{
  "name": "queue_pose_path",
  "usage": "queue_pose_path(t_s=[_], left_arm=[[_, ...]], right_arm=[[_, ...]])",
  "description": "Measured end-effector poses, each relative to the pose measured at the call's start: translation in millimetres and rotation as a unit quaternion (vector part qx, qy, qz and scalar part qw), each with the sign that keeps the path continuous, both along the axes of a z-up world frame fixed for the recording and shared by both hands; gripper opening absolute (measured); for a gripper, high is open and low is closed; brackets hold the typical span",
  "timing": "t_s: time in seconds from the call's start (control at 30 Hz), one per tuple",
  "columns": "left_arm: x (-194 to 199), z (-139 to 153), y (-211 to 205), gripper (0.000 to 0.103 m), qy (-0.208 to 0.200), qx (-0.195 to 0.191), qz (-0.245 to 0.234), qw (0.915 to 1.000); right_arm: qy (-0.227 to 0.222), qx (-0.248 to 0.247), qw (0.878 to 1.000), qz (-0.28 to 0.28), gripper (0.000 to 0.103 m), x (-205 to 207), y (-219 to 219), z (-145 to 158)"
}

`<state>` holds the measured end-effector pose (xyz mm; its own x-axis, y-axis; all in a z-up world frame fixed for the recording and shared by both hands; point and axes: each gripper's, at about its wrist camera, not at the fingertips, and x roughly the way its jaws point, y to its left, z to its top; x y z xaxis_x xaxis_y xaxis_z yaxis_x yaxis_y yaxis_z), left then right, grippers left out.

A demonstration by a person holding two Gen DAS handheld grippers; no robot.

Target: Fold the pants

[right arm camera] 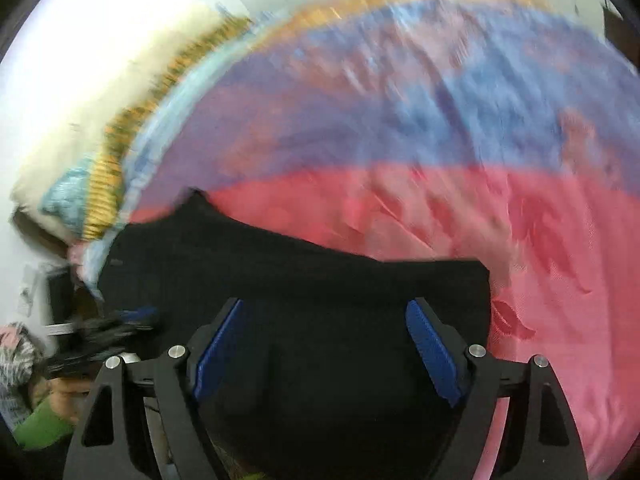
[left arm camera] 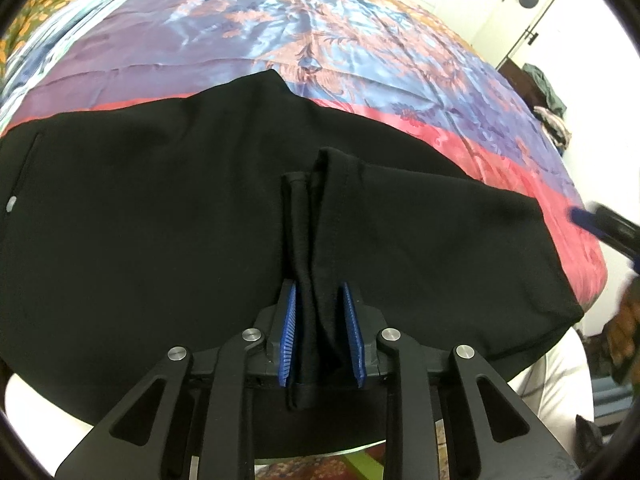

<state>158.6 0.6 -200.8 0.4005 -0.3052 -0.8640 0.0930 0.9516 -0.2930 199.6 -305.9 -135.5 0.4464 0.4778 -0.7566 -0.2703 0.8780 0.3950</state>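
Pants [left arm camera: 160, 220] pinched in left gripper [left arm camera: 322, 336]; right gripper [right arm camera: 326, 352] spread.

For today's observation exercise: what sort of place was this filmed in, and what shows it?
Probably a bedroom. Black pants lie on a bed under a satin floral bedspread, beside a pale door and a heap of clothes.

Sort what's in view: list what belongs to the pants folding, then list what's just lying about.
Job:
pants, black, spread on the bed
left gripper, shut on a bunched fold of the pants
right gripper, open above the pants

Lying about:
bedspread, under the pants
clothes pile, beyond the bed
door
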Motion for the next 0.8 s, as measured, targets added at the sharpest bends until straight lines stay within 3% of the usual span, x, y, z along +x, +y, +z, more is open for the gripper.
queue_pose_path(t_s=[0.07,0.13,0.17,0.23,0.27,0.4,0.57,0.7,0.8], left_arm=[[-0.4,-0.3,1.2,0.024,0.0,-0.004,0.003,1.0],[-1.4,-0.7,2.6,0.025,-0.001,-0.007,0.004,1.0],[-1.8,-1.0,3.2,0.025,-0.002,-0.009,0.006,0.9999],[-2.1,-1.8,4.3,0.029,0.0,-0.017,0.007,0.9998],[-2.1,-0.9,4.3,0.033,0.003,-0.021,0.007,0.9998],[-11.7,20.6,8.7,0.053,-0.001,-0.016,0.026,0.9995],[-33.7,50.2,38.6,0.054,-0.034,-0.062,0.058,0.9958],[-44.8,61.6,91.9,0.054,-0.045,-0.102,0.121,0.9864],[-55.9,62.4,152.1,0.054,-0.054,-0.15,0.203,0.966]], right_arm=[[-0.032,-0.003,0.999,0.009,0.084,-30.2,8.3,17.0],[-0.036,-0.003,0.999,0.009,0.086,-59.2,16.6,10.6],[-0.026,-0.006,1.0,0.009,0.088,-66.2,19.9,0.5],[0.056,-0.019,0.998,0.009,0.088,-73.6,25.0,-45.0],[0.074,-0.023,0.997,0.003,0.088,-76.0,25.0,-56.2],[0.027,-0.002,0.999,-0.025,0.088,-85.4,22.6,-33.3],[-0.007,0.025,0.999,-0.041,0.088,-85.1,16.5,-15.0],[0.016,0.038,0.998,-0.054,0.088,-84.3,17.3,-21.0],[0.028,0.041,0.997,-0.054,0.088,-86.9,17.4,-24.9]])
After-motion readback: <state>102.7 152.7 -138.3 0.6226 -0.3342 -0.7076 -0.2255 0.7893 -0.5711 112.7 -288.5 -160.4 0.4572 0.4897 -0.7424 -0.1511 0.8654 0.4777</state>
